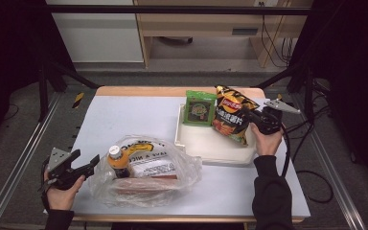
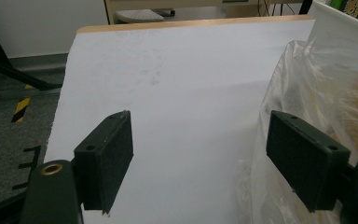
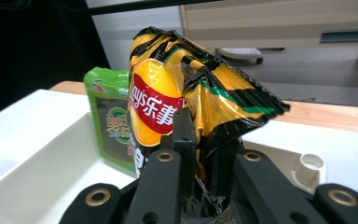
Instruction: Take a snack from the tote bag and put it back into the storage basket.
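The right gripper [image 3: 200,154] is clamped on the edge of the chip bag [image 3: 186,98], its jaws pinching only the crinkled seam. That thin hold is the worry: the slick foil could slide out, or the bag could swing and knock over the green packet [image 1: 200,108] just beside it. The bag hangs upright over the white tray [image 1: 220,146] at the table's far right corner. The left gripper [image 1: 79,167] waits with jaws apart at the near left edge, one pad against the plastic bag [image 1: 172,177] holding a bottle [image 1: 118,162].
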Motion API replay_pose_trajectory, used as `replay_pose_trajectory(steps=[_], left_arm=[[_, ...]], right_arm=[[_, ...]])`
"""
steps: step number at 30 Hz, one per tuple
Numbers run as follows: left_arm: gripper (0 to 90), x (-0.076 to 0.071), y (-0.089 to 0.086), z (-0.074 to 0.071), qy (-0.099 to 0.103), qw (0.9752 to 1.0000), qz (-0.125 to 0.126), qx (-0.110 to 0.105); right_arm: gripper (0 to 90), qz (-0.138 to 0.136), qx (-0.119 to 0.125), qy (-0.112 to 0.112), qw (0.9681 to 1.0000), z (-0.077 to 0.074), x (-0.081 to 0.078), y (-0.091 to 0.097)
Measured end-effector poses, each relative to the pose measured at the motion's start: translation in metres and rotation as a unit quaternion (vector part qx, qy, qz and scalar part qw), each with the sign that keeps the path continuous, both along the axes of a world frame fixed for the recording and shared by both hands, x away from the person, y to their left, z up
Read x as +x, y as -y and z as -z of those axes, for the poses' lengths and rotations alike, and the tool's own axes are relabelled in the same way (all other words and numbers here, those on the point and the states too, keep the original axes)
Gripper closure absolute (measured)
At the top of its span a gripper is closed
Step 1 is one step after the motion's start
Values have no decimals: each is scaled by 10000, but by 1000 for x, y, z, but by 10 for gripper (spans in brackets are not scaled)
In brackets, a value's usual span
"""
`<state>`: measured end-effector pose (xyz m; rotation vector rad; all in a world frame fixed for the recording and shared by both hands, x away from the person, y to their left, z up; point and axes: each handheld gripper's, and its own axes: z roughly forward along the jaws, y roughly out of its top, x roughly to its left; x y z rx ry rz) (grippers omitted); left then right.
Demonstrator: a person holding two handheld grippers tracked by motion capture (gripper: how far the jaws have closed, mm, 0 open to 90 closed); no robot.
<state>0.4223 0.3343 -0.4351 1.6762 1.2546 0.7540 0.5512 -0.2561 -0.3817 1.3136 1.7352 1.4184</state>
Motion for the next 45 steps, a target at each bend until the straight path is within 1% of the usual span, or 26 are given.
replay_pose_trajectory(steps=[6,7,9,10,11,13,16,19,21,22,24,25,26,27,29,30,31,32,34,36,37,38,39,42,44,45], left_arm=[[221,0,-1,0,4,10000,-12,-32],[221,0,-1,0,0,10000,-8,-32],[221,0,-1,0,-3,10000,-4,-23],[221,0,-1,0,-7,10000,-3,-14],[221,0,0,0,-9,10000,-1,-12],[221,0,-1,1,-11,10000,-13,-13],[221,0,-1,1,-19,10000,-17,-14],[221,0,0,1,-37,10000,-5,13],[221,0,1,1,-34,10000,-6,-7],[221,0,0,1,-25,10000,-2,8],[221,0,0,1,-21,10000,-21,-20],[222,0,-1,1,-8,10000,-27,-19],[222,0,-1,1,-8,10000,-27,-19],[222,0,-1,1,-7,10000,-36,-19],[222,0,-1,1,-14,10000,-39,-10],[222,0,-1,1,-14,10000,-39,-10],[222,-1,-1,1,-7,10000,-34,-15],[222,-1,-1,1,-7,10000,-34,-15],[222,-1,-1,0,0,10000,-36,-13],[222,-1,-2,0,-3,10000,-42,-13],[222,-1,-2,1,-8,10000,-40,-10],[222,-1,-2,1,-8,10000,-40,-10],[222,-1,-1,0,-7,10000,-30,-16],[222,-1,-2,0,5,10000,-31,-9],[222,-1,-2,0,5,10000,-39,-24],[222,-1,-2,0,5,10000,-39,-24]], right_arm=[[768,213,-218,85,9995,3,5,-3],[706,341,-267,133,9990,3,7,-3],[677,427,-325,149,9984,4,8,-2],[632,509,-358,177,9979,5,9,-1],[558,629,-402,195,9970,6,10,2],[489,684,-392,204,9967,6,10,4],[374,732,-402,202,9963,2,4,4],[339,739,-396,175,9963,0,-1,3],[315,796,-483,193,9955,-2,-7,0],[304,837,-422,198,9954,-2,-14,-2],[304,848,-420,191,9953,-1,-17,-2],[288,859,-529,73,9949,0,-22,-5],[288,859,-529,73,9949,0,-22,-5],[298,786,-671,-17,9946,1,-27,-9],[353,762,-632,15,9951,4,-31,-12],[353,762,-632,15,9951,4,-31,-12],[377,794,-653,-129,9946,7,-33,-15],[377,794,-653,-129,9946,7,-33,-15],[409,837,-670,-285,9938,10,-34,-17],[435,899,-605,-247,9938,13,-35,-21],[473,883,-614,-267,9938,14,-35,-23],[473,883,-614,-267,9938,14,-35,-23],[493,840,-584,-341,9942,18,-33,-27],[568,817,-598,-374,9942,22,-27,-29],[659,822,-618,-384,9940,24,-23,-29],[659,822,-618,-384,9940,24,-23,-29]])
